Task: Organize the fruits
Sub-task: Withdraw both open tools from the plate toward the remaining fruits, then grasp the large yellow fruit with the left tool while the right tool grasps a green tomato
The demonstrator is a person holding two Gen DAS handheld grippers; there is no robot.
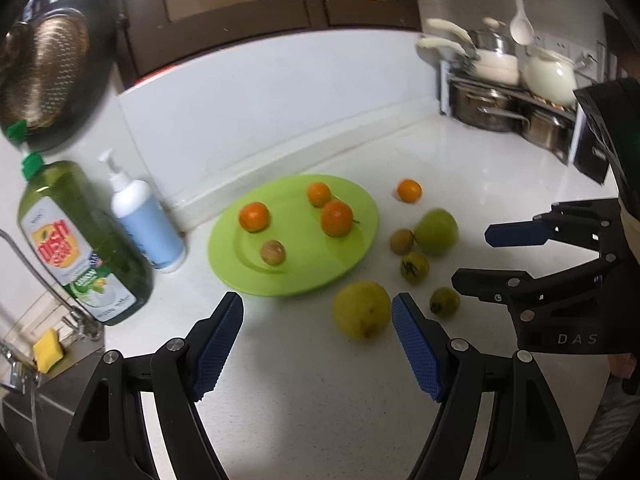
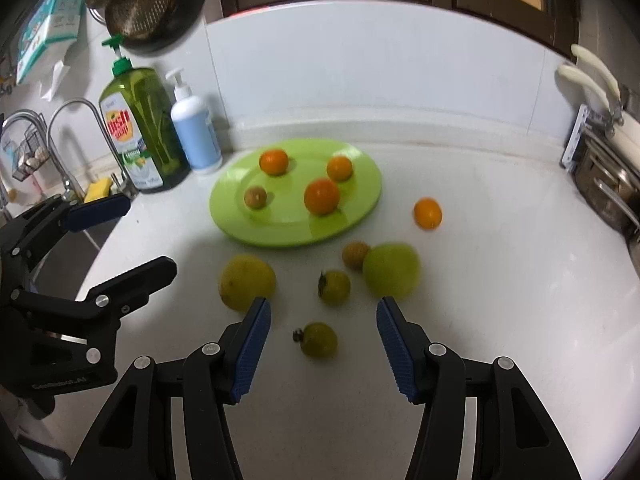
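Three oranges and a brown fruit sit on the green plate (image 2: 362,200) while a fourth orange (image 2: 427,213) and five greenish and brown fruits lie loose on the counter (image 2: 500,280) beside it, both the left gripper (image 1: 318,336) and right gripper (image 2: 323,344) hovering wide open, empty.

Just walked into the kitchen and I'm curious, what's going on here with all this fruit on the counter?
A person is sorting fruit onto a green plate with two handheld grippers. Three oranges and one small brownish fruit already sit on the plate. Still loose on the white counter are one orange, a yellow fruit, a large green fruit, another small brownish fruit and two small green ones. The left gripper and the right gripper are both open and holding nothing.
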